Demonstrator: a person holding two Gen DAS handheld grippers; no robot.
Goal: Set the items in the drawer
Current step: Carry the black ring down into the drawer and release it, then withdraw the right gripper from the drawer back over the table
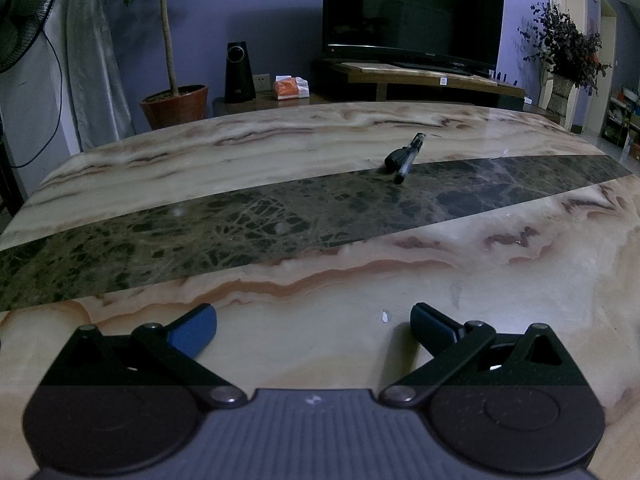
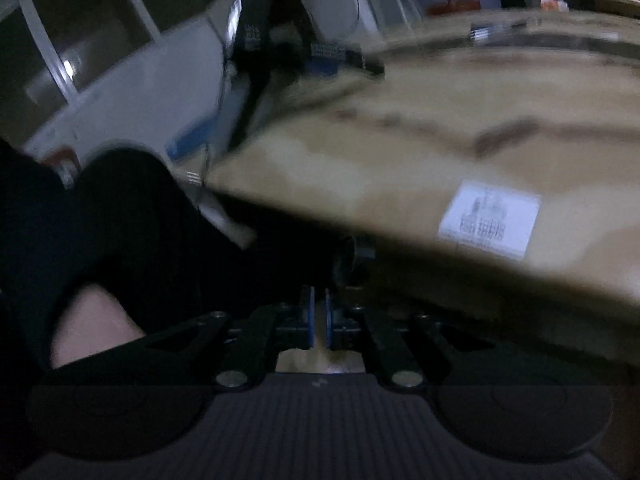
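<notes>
Meanwhile, left gripper (image 1: 314, 330) fingers wide apart and empty, right gripper (image 2: 319, 316) fingers closed.

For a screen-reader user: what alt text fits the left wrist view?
A pen and a black-handled tool lie together on a marble table, beyond the open left hand-held gripper. Behind stand a dark TV and a potted plant.
</notes>
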